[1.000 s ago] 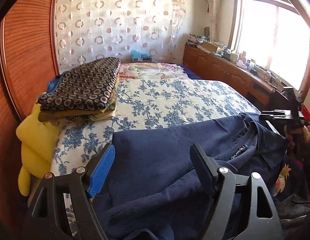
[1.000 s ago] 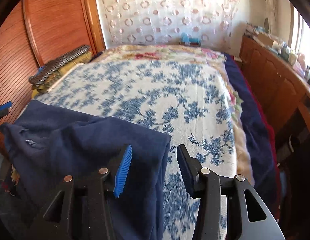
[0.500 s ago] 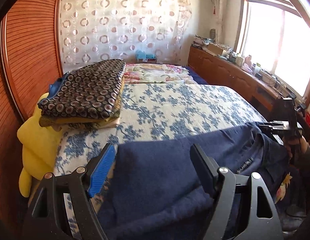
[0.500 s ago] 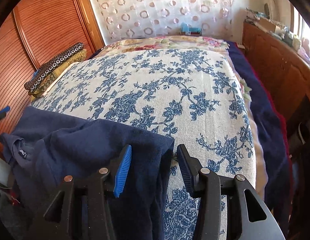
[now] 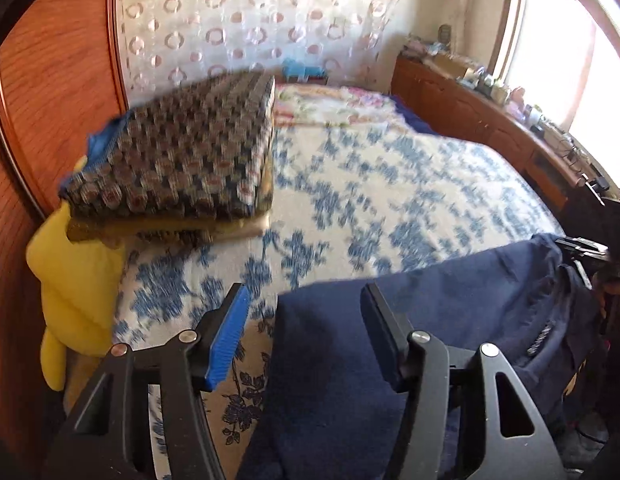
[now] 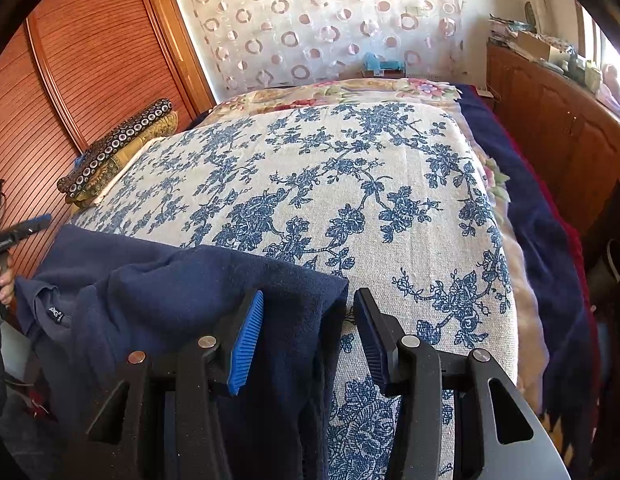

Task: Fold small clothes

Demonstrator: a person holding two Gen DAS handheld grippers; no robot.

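Note:
A navy blue garment (image 5: 410, 344) lies along the near edge of the bed and hangs over it; its collar label (image 6: 56, 314) shows in the right wrist view (image 6: 182, 280). My left gripper (image 5: 306, 338) is open, with the garment's left edge between and under its fingers, not clamped. My right gripper (image 6: 308, 338) is open, with the garment's right edge between its fingers, not clamped. Each gripper shows at the edge of the other's view.
The bed has a blue floral cover (image 6: 350, 184). A folded stack topped by a dark circle-patterned cloth (image 5: 182, 160) sits at the left, over a yellow pillow (image 5: 78, 280). A wooden wardrobe (image 6: 70, 80) stands left; a wooden cabinet (image 5: 490, 120) with clutter runs under the window on the right.
Both grippers have drawn back toward the near edge of the bed. The navy garment has slid with them and now covers less of the floral cover. The left view is blurred by motion.

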